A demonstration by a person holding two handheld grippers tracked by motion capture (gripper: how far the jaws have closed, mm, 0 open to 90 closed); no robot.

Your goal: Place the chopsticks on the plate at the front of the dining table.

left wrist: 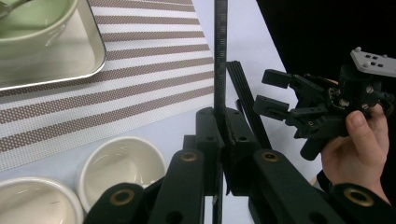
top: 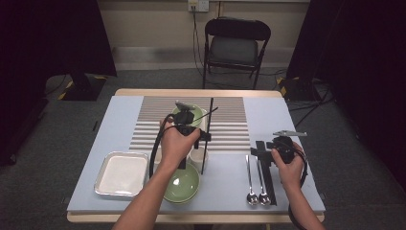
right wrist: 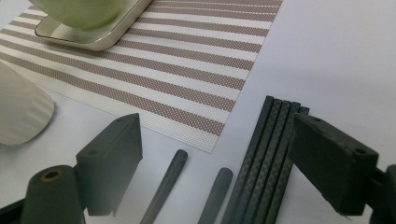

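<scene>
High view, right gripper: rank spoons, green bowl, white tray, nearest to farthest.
From the right gripper:
1. Spoons, just to its left, on the table's right side.
2. Green bowl, near the front middle, under the left forearm.
3. White tray, front left, farthest.

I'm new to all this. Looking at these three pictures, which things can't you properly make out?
- High view: the white cups sit mostly behind the person's left hand.
- Left gripper view: the green bowl is cut off by the top edge.
- Right gripper view: the spoon handles run off the bottom edge, bowls unseen.
</scene>
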